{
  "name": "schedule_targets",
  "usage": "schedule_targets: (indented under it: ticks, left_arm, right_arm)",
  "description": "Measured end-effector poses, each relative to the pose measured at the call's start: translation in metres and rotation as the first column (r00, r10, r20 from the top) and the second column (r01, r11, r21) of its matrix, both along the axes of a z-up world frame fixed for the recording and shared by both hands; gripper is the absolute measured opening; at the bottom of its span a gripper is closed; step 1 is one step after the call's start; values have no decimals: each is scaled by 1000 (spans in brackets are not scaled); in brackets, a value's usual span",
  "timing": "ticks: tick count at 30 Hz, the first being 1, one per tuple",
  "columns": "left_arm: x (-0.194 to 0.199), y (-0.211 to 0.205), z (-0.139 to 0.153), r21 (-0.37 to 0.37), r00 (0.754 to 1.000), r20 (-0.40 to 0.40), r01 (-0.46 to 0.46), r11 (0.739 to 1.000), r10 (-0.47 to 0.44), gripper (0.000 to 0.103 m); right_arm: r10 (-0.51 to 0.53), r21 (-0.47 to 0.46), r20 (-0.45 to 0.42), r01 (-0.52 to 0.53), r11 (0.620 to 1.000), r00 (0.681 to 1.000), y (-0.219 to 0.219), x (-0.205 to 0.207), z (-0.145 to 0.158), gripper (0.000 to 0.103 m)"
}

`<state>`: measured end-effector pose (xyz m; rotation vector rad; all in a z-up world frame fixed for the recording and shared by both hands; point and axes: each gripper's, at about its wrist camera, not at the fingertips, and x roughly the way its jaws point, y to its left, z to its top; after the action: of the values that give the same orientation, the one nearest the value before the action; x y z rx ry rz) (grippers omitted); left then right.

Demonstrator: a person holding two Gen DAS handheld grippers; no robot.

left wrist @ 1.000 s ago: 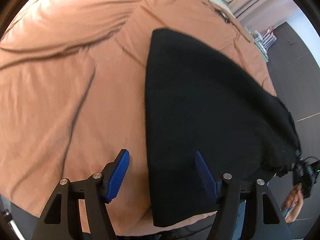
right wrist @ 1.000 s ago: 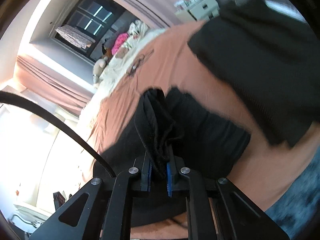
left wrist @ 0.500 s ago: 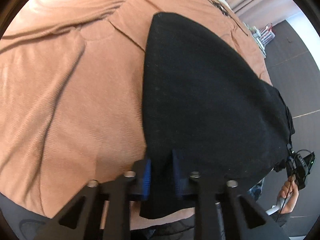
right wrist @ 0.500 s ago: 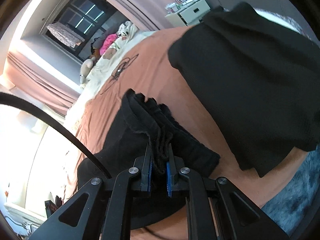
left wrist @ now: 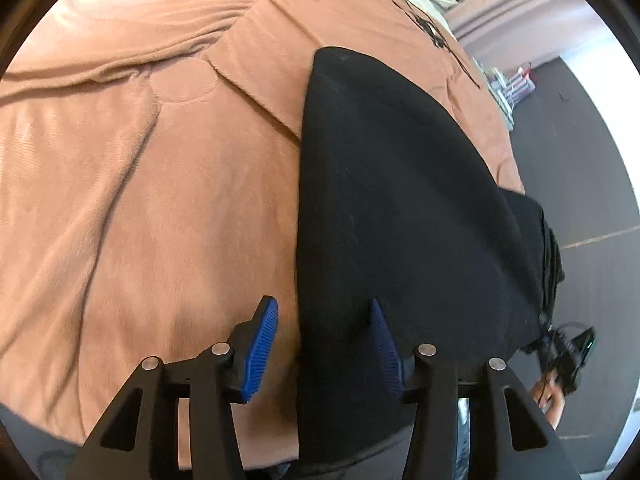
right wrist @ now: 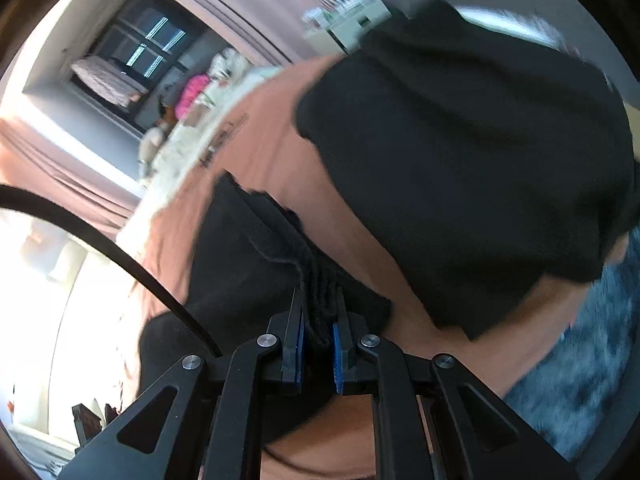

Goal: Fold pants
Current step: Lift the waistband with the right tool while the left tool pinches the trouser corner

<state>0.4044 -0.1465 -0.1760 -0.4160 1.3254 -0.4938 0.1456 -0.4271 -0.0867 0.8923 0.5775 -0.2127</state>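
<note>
Black pants (left wrist: 400, 208) lie flat on a tan-orange bedspread (left wrist: 140, 184) in the left wrist view. My left gripper (left wrist: 324, 344) is open, its blue pads astride the pants' near left edge, gripping nothing. In the right wrist view my right gripper (right wrist: 318, 340) is shut on a bunched black edge of the pants (right wrist: 256, 264). A second black cloth piece (right wrist: 472, 168) lies at the upper right on the bed; whether it is part of the same pants I cannot tell.
The bed ends at the lower right, with a grey-blue rug (right wrist: 580, 380) below it. A small white drawer unit (right wrist: 352, 20) stands by the wall. Pillows and soft toys (right wrist: 192, 92) lie at the bed's far end. A window (right wrist: 148, 48) is behind.
My left gripper was open, shut on the pants' near edge half a second ago, and is open again now. My right gripper stayed shut on the bunched edge and shifted a little.
</note>
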Motion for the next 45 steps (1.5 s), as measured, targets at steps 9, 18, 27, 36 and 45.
schedule_targets:
  ticks: [9,18,27,36,45]
  left_arm:
    - [31,-6,-12,-76,1000,-5,-12,997,12,50]
    - [53,-29,-18,-82,1000,-3,-8,997,7,48]
    - [54,-28,9,-76,997,74,-28,997,34,7]
    - [57,9,45,-88,989,130,-58,994,70,6]
    - [57,88,56,-66,977,147,-145,987,154,6]
  right_arm:
    - [18,74,72,-24,997,997,18,-33,0,66]
    - [82,176,83,-95,980,993,21,0,-30,66]
    - [50,181,33,-55,982,998,3,14,-41,40]
    - [88,167,45,-95,981,995,31,23,-26,20]
    - [213,140,38,-217,966,976,85,58,-15,20]
